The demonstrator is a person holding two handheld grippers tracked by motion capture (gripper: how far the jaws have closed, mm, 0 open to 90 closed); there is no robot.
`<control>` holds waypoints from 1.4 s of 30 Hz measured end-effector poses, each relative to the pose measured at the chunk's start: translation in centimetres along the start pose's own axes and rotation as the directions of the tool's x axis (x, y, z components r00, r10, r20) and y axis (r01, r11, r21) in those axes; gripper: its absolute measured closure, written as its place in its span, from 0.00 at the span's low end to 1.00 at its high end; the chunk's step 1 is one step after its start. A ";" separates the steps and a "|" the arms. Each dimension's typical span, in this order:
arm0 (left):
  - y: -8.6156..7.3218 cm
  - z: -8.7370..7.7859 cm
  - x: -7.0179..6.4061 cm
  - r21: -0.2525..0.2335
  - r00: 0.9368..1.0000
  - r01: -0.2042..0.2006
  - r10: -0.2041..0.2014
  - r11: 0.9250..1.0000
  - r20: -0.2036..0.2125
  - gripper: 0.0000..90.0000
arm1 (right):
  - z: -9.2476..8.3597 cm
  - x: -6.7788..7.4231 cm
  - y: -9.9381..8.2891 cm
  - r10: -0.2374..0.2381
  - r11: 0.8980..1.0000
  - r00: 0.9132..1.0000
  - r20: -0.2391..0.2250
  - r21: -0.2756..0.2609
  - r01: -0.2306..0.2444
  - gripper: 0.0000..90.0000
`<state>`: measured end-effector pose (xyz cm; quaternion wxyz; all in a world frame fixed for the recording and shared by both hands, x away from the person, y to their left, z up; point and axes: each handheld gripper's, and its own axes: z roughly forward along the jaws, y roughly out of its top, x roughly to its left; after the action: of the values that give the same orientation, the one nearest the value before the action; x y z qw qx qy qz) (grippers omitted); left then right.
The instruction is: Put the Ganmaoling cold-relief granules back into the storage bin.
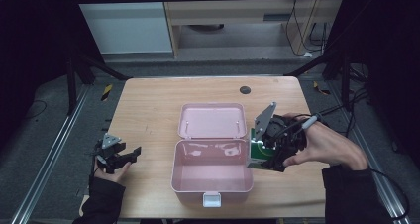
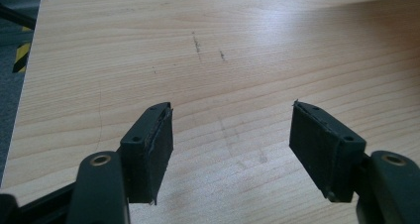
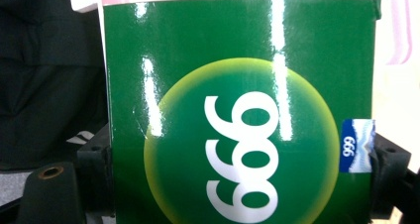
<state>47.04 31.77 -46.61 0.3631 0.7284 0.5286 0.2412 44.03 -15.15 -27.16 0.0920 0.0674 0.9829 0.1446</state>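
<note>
Wood table (image 1: 148, 105), dark grommet (image 1: 245, 89) at far edge, cabinet (image 1: 237, 16) behind.

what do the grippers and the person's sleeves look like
Both the left gripper and the right gripper are black, each topped by a grey three-cornered plate. The jaws are flat rectangular black pads on arms with brass-ringed holes. A black cable trails from the right one. Both sleeves are dark.

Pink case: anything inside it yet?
The open pink case looks empty, bare floor showing. The right gripper holds the green box over its right rim, hiding that corner.
</note>
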 end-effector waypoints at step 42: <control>0.1 -0.1 0.1 -0.006 1.000 0.000 0.000 1.000 -0.001 0.36 | 4.1 0.2 5.5 -0.071 0.997 0.997 -0.035 -0.026 0.070 0.18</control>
<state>47.00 31.86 -46.48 0.3649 0.7273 0.5280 0.2432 45.24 -8.82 -29.45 0.0801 0.0288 0.9843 0.1546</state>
